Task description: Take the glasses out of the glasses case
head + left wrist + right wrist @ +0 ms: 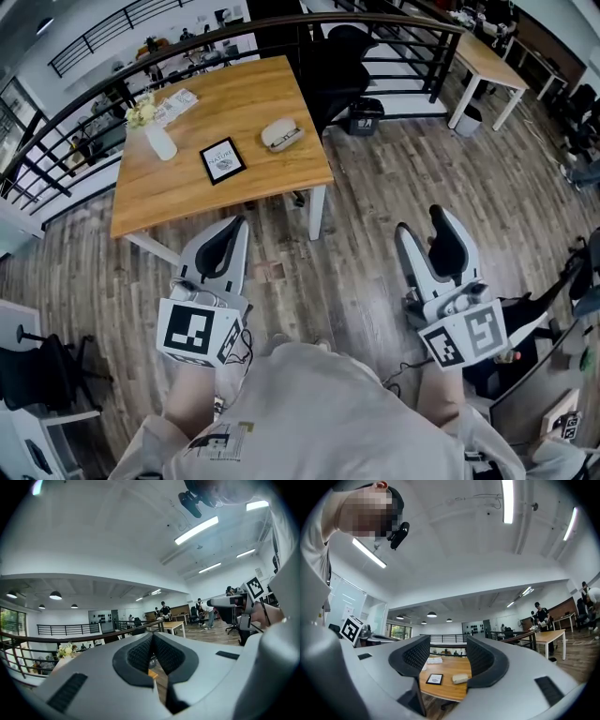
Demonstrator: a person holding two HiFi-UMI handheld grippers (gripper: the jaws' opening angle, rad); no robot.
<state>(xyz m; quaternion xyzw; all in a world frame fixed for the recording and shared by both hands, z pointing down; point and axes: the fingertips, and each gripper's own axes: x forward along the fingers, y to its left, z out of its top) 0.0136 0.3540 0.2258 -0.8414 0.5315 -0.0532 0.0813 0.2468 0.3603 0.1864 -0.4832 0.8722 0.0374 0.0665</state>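
Observation:
A beige glasses case [281, 134] lies shut on the far right part of a wooden table [272, 94], well ahead of both grippers. In the right gripper view the glasses case [460, 678] shows between the jaws, far off on the table [443, 693]. My right gripper [424, 227] [447, 651] is open and empty, held over the floor. My left gripper [228, 234] [152, 639] hangs near the table's front edge, its pads meeting at the tips, with nothing in it. No glasses are visible.
On the table stand a small framed picture [223, 159], a white vase with flowers [156, 131] and papers [178, 103]. A black office chair [342, 47] and a curved railing [281, 28] lie behind it. Another table [489, 58] stands at the back right.

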